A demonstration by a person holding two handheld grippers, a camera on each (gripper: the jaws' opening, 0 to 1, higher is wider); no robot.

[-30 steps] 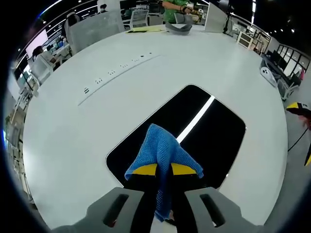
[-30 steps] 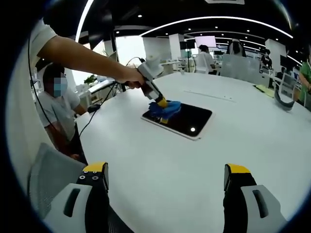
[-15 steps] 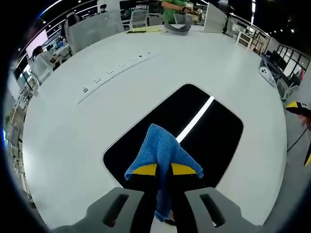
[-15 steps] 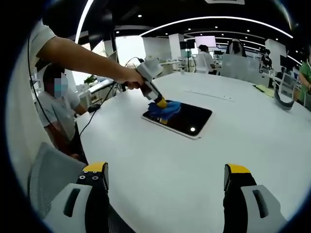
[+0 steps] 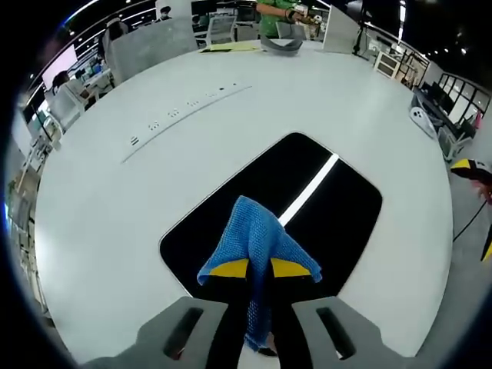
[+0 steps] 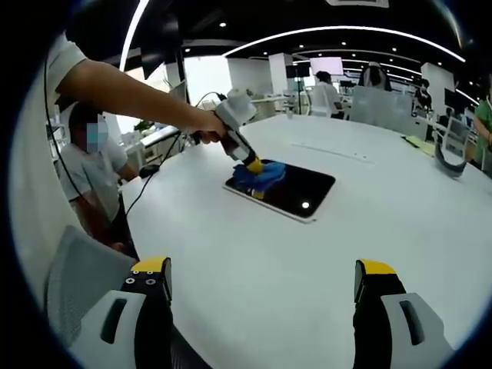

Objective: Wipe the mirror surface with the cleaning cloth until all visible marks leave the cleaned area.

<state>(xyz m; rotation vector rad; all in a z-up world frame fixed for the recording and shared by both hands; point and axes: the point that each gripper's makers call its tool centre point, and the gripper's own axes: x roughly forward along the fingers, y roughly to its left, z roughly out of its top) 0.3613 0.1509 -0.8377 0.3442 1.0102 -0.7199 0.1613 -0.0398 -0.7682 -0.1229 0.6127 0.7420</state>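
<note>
Left gripper view: your left gripper (image 5: 258, 269) has its yellow-tipped fingers (image 5: 227, 268) closed on the blue cloth (image 5: 257, 240), which bunches up over the tips and hangs down between them. The cloth sits over the near end of the mirror (image 5: 307, 184), a dark rounded rectangle lying flat on the white worktop (image 5: 115, 223). A bright strip of reflected light runs across the mirror just beyond the cloth. A row of small markings crosses the worktop well beyond the mirror, and a person in green (image 5: 273, 11) stands at the far edge

Right gripper view: your right gripper (image 6: 261, 288) hovers over the near part of the worktop (image 6: 261, 254), well apart from the mirror (image 6: 296, 188), its fingers (image 6: 151, 280) spread wide with nothing between them. Your hand (image 6: 206, 127) holds the left gripper (image 6: 250, 163) tilted down onto the cloth (image 6: 257, 175) at the mirror's left end. A seated person (image 6: 88, 177) is just off the worktop on the left
</note>
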